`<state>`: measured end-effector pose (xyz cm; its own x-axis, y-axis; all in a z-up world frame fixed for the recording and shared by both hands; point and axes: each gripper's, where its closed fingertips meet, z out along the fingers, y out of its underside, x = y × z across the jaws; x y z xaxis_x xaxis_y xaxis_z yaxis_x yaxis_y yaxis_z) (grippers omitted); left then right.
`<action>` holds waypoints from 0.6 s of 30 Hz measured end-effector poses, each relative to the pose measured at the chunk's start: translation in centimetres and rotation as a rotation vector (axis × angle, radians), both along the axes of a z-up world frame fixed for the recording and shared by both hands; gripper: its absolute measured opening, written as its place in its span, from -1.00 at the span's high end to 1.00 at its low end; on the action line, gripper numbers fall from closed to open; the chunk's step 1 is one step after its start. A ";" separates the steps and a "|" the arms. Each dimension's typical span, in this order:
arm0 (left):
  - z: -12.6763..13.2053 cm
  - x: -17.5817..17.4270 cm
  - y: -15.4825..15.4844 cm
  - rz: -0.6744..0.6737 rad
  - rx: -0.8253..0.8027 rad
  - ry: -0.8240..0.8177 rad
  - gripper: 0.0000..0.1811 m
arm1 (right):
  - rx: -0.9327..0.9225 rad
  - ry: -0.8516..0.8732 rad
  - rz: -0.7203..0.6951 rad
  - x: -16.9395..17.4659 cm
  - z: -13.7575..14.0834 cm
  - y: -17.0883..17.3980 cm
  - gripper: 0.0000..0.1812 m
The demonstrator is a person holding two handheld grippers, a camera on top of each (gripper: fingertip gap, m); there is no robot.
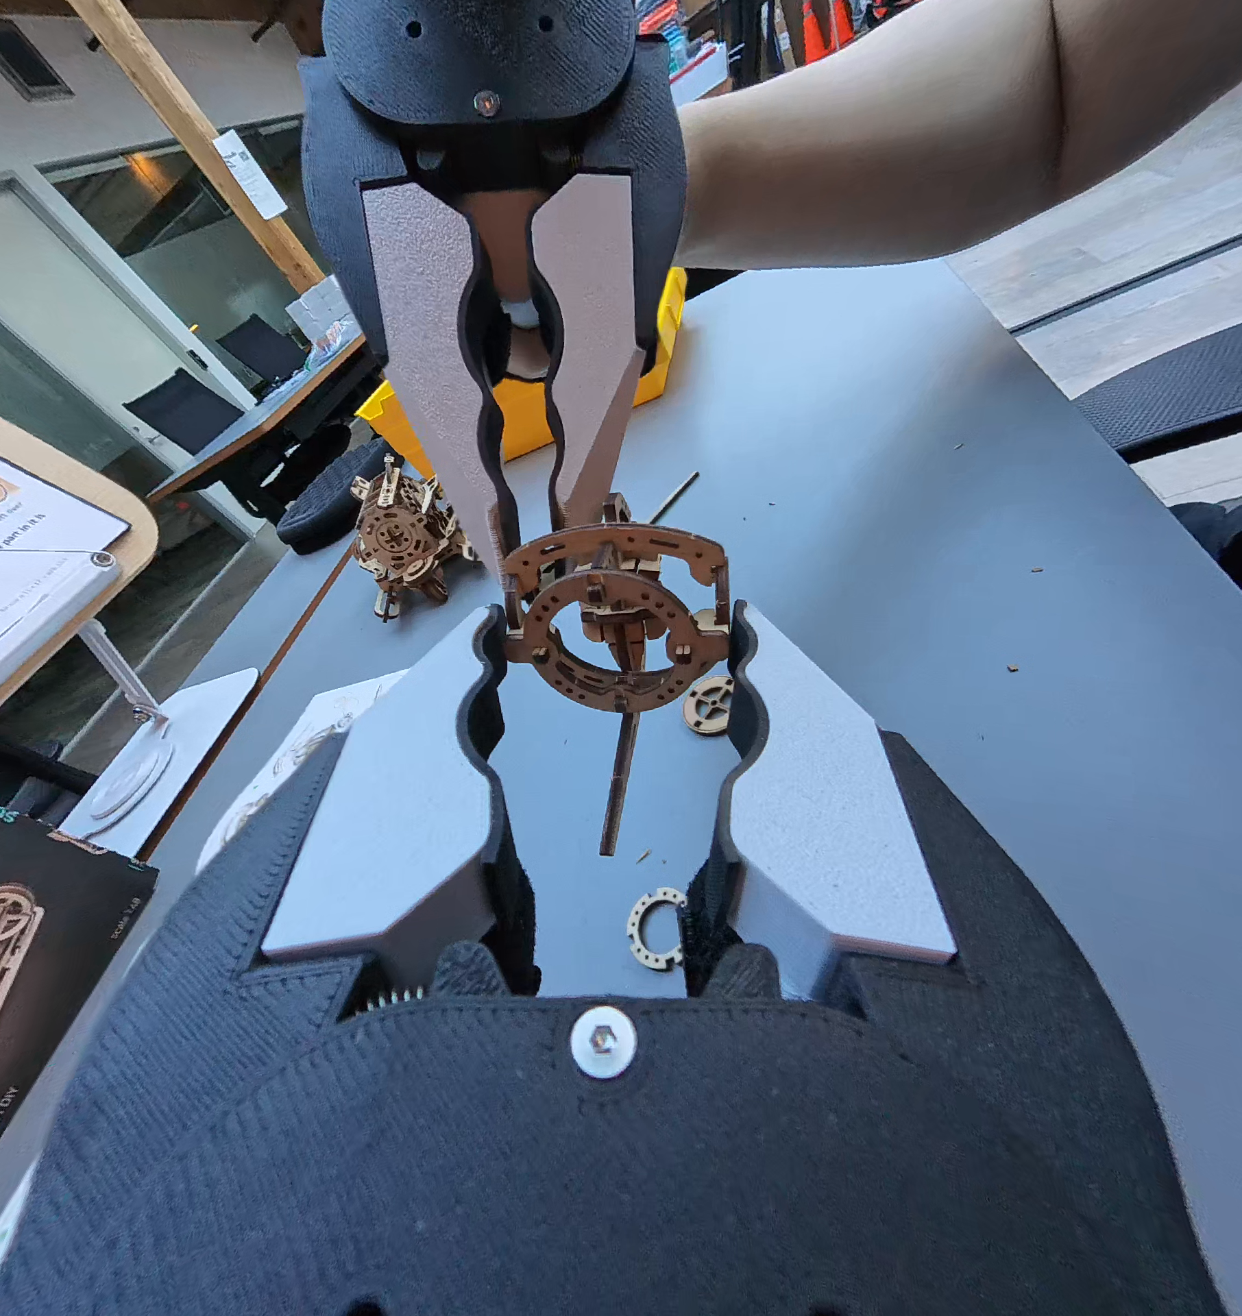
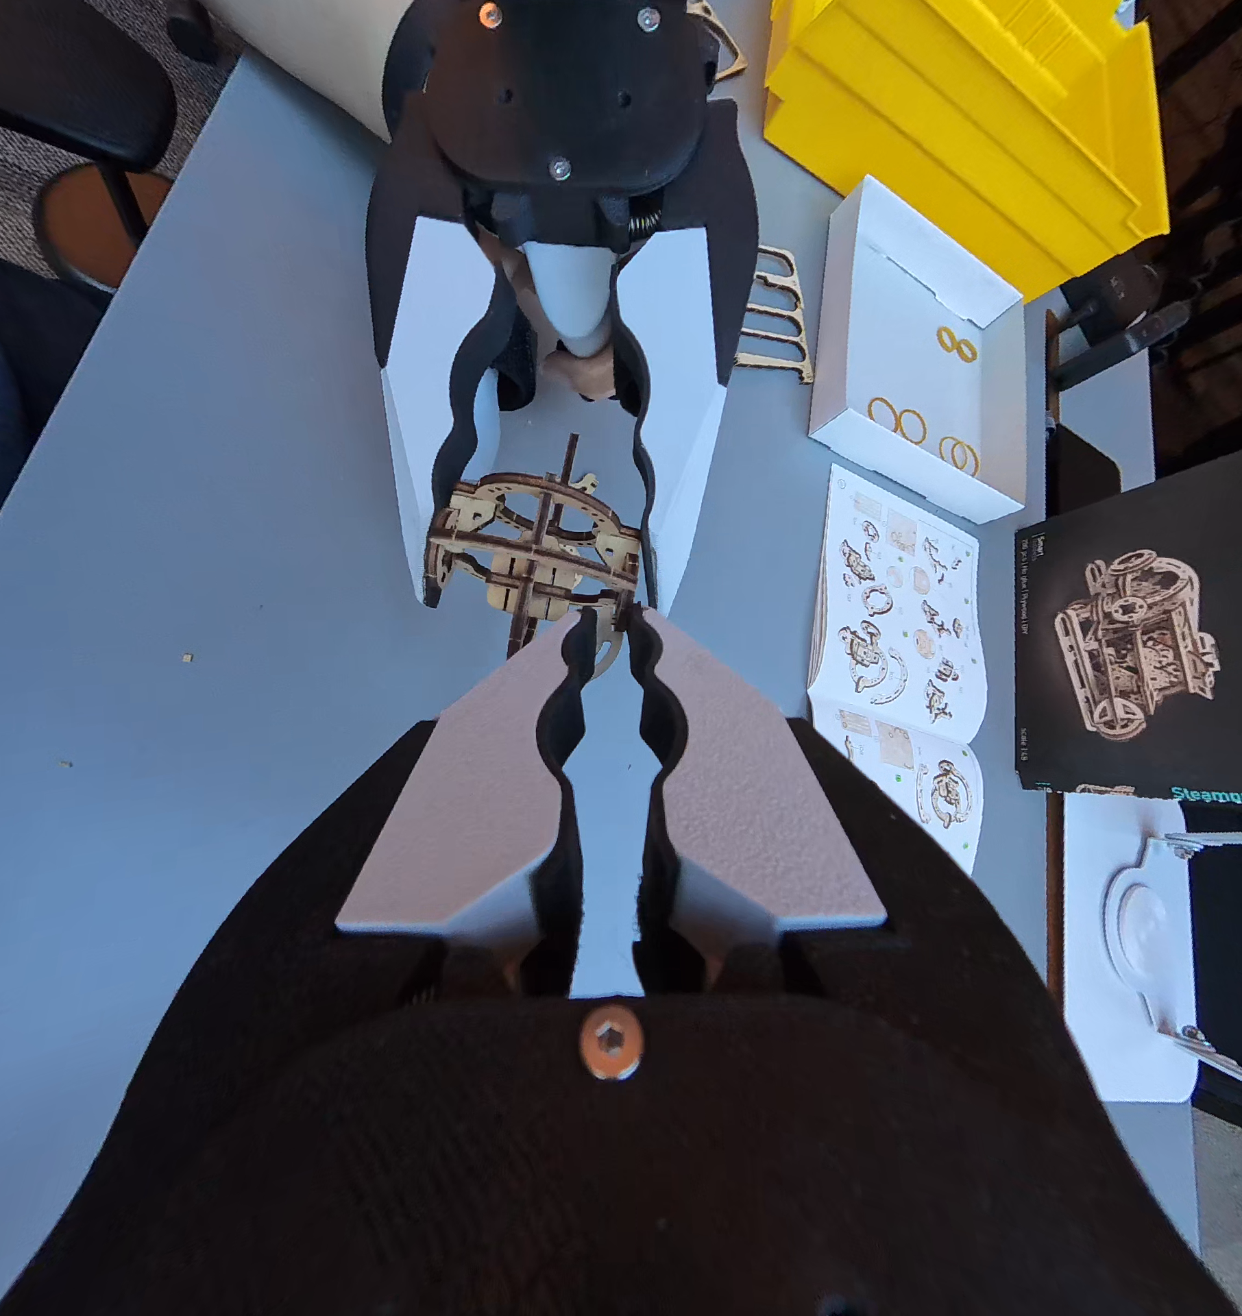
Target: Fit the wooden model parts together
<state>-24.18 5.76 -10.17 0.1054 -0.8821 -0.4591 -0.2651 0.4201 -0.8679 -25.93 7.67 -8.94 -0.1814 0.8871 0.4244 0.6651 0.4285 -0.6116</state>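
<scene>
A wooden ring assembly [image 1: 614, 641], two perforated rings on a central hub with a thin stick running down through it, hangs above the grey table [image 1: 924, 605]. My left gripper [image 1: 618, 627] has its fingers spread wide and pressed on both sides of the assembly, holding it. In the right wrist view the assembly [image 2: 533, 548] sits between the left gripper's fingers [image 2: 540, 584]. My right gripper [image 2: 607, 623] is nearly closed, pinching a small curved wooden piece [image 2: 606, 659] at the assembly's rim. In the left wrist view the right gripper [image 1: 529, 541] reaches down from above onto the rim's left end.
On the table lie a small wooden wheel [image 1: 709, 705], a notched ring piece [image 1: 654, 929] and another built sub-assembly [image 1: 401, 541]. Yellow bins [image 2: 960, 107], a white box with rubber bands [image 2: 917, 356], an instruction booklet [image 2: 896, 641], a black kit box [image 2: 1145, 627] and a cut-out wood sheet [image 2: 775, 313] line one side. My two grippers' fingertips are within a few centimetres of each other.
</scene>
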 end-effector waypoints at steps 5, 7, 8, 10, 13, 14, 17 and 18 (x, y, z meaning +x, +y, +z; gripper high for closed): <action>0.1 0.0 0.0 0.003 -0.008 -0.006 0.32 | -0.002 0.003 -0.022 0.0 0.0 0.1 0.93; -0.2 0.1 0.0 0.004 -0.010 0.004 0.32 | -0.005 -0.005 -0.026 0.1 -0.2 0.1 0.93; -0.2 0.1 0.1 0.009 -0.009 0.006 0.32 | 0.002 -0.003 -0.028 0.1 -0.2 0.2 0.93; -0.1 0.1 0.1 0.008 -0.015 -0.003 0.32 | -0.001 0.009 -0.034 0.1 -0.1 0.2 0.94; 0.1 0.0 0.1 0.011 -0.019 -0.014 0.32 | -0.003 0.024 -0.042 0.0 0.1 0.2 0.94; 0.1 0.0 0.2 0.016 -0.017 -0.012 0.32 | 0.001 0.025 -0.047 0.0 0.1 0.3 0.94; -0.1 0.0 0.2 0.019 -0.027 -0.007 0.33 | 0.010 0.018 -0.053 0.0 -0.1 0.4 0.94; -0.1 0.0 0.3 0.022 -0.028 -0.007 0.33 | 0.011 0.015 -0.056 0.0 -0.1 0.4 0.94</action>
